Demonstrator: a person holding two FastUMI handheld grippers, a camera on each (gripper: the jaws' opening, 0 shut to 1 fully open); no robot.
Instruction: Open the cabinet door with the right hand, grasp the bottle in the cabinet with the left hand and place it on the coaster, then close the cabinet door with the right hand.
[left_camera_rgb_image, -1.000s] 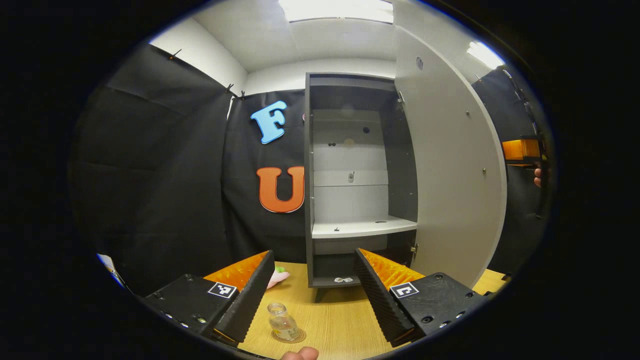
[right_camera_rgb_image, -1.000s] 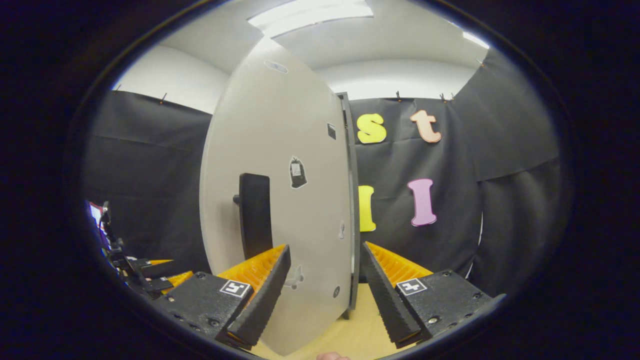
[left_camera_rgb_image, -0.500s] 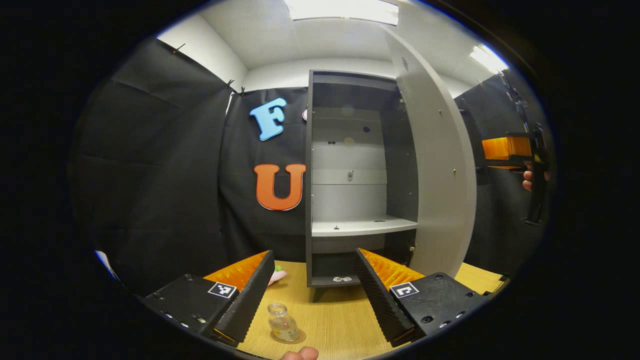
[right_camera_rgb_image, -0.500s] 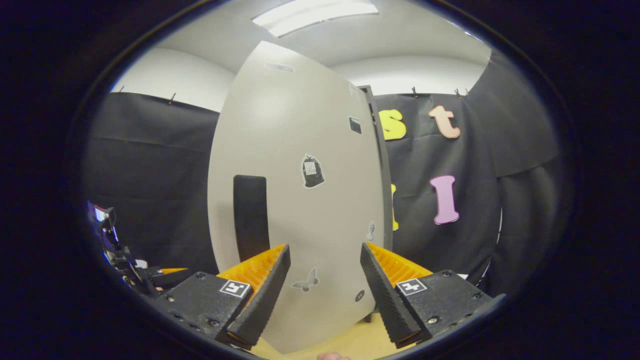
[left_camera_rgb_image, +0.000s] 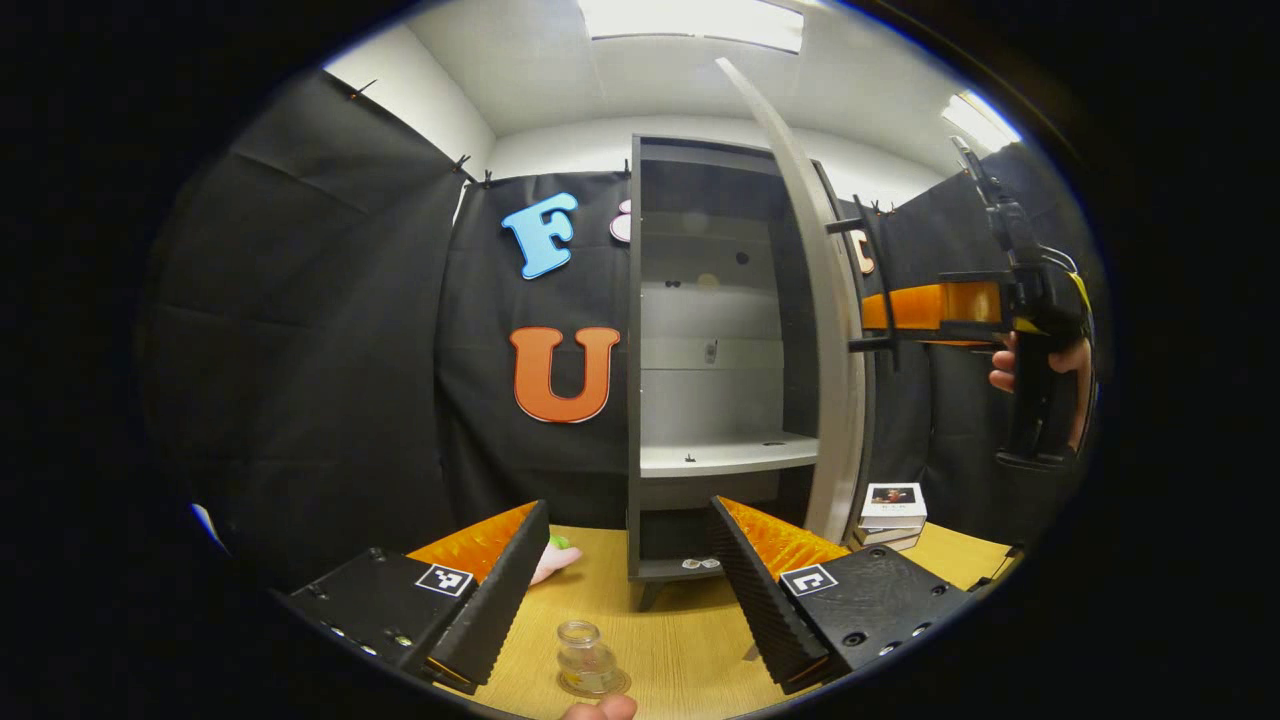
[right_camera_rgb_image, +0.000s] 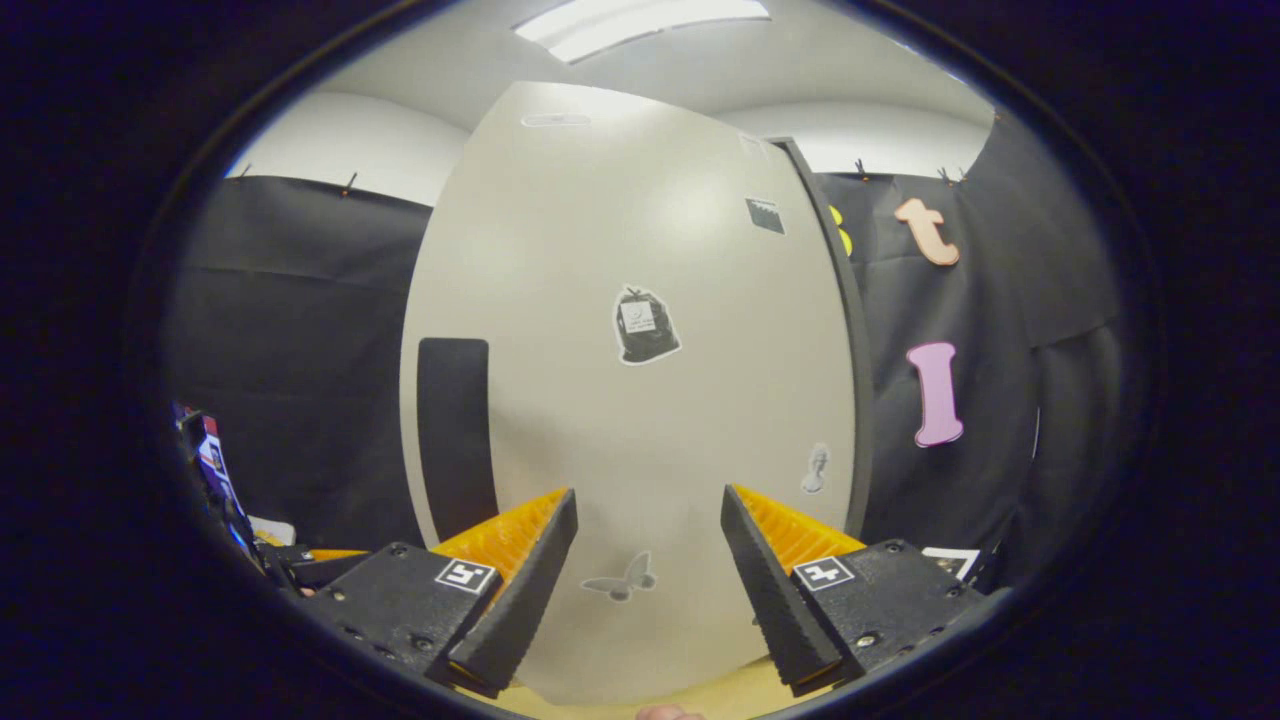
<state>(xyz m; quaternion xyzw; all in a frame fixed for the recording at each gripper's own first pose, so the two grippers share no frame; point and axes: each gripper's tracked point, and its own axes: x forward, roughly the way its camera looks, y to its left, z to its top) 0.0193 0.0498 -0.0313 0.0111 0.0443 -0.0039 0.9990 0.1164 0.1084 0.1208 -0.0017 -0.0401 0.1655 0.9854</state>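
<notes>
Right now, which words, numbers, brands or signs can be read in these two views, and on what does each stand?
No text here is legible.
On the cabinet door, the bag-shaped sticker: print too small to read.
Near the door's top, the dark tag: blurred.
On the stack beside the cabinet, the top book: cover lettering too small to read.

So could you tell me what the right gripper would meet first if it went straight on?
Most likely the outer face of the cabinet door, directly ahead of the open right gripper; how near is hard to judge.
</notes>
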